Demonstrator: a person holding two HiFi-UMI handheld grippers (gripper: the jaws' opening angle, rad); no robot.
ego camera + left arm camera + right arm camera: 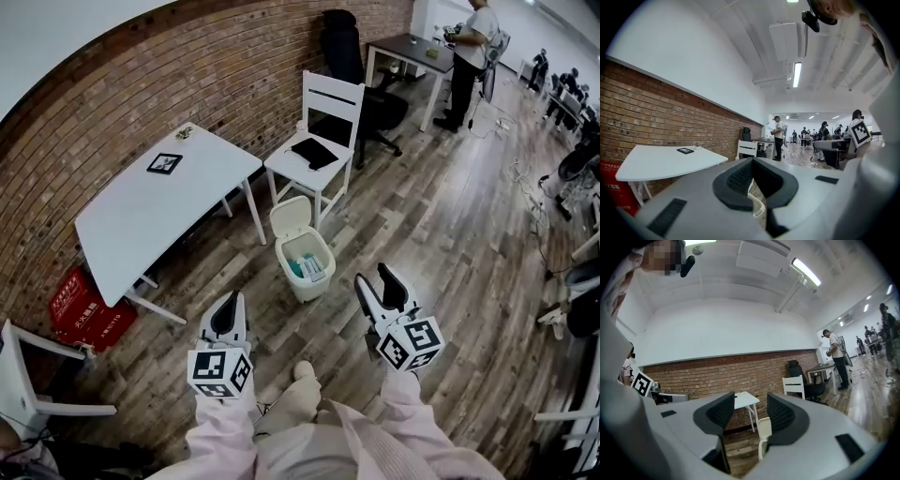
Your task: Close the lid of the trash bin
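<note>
A small white trash bin point(315, 281) stands on the wooden floor in front of me, with rubbish inside it. Its lid point(290, 217) is tipped up and back toward the white chair. My left gripper point(229, 307) hovers to the near left of the bin, its jaws only a narrow gap apart and holding nothing. My right gripper point(379, 284) hovers to the near right, jaws spread wide and empty. In the right gripper view point(751, 414) the raised lid point(764, 428) shows between the jaws. In the left gripper view point(751, 177) a sliver of the bin point(757, 205) shows through the gap.
A white table point(141, 211) stands left of the bin against the brick wall. A white chair point(328, 98) with a black item point(314, 152) on its seat stands just behind it. A red box point(89, 307) lies under the table. A person point(472, 52) stands at a far desk.
</note>
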